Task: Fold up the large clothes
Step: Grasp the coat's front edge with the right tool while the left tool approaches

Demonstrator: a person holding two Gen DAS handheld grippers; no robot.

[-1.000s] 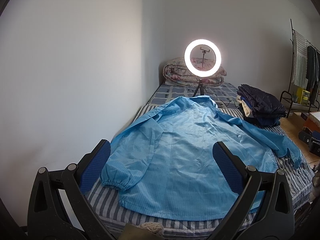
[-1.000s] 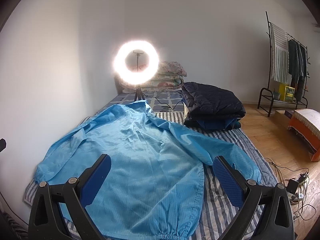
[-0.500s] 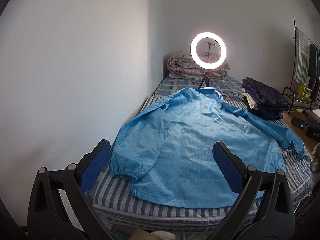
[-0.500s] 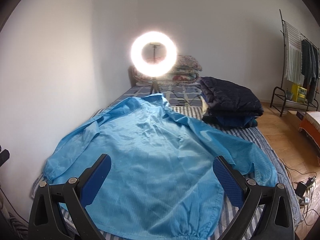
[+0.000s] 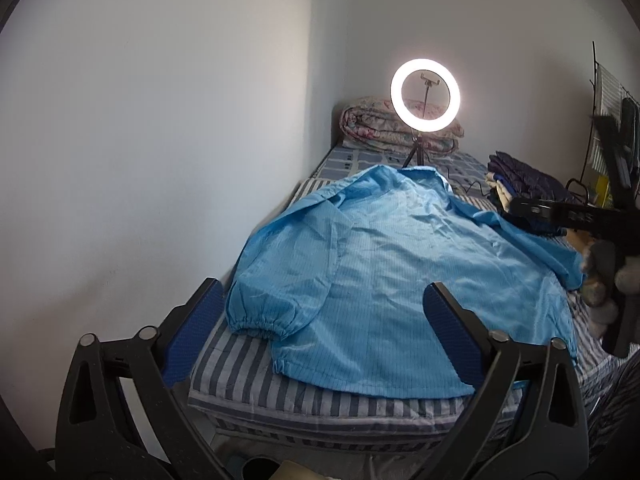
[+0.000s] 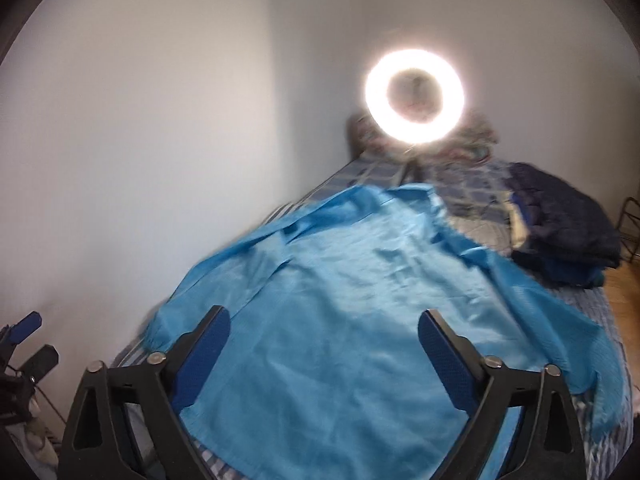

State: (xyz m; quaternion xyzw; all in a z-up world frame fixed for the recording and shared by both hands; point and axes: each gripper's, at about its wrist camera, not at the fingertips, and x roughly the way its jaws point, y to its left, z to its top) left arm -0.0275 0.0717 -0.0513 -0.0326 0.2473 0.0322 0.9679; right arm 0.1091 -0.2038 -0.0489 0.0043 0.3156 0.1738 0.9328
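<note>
Both tools have drawn back toward the foot of the bed since the earlier frames, so more of its edge shows. The blue jacket [image 5: 400,276] lies spread flat on the striped bed [image 5: 320,400], its near sleeve [image 5: 280,292] laid along the body and the other sleeve [image 6: 560,320] trailing outward. Folding seems barely begun: body and far sleeve remain to do. The left tool [image 5: 324,332] and right tool [image 6: 324,356] both hang spread and empty. Folded dark clothes [image 6: 560,236] sit beyond, near a ring light [image 5: 425,96].
</note>
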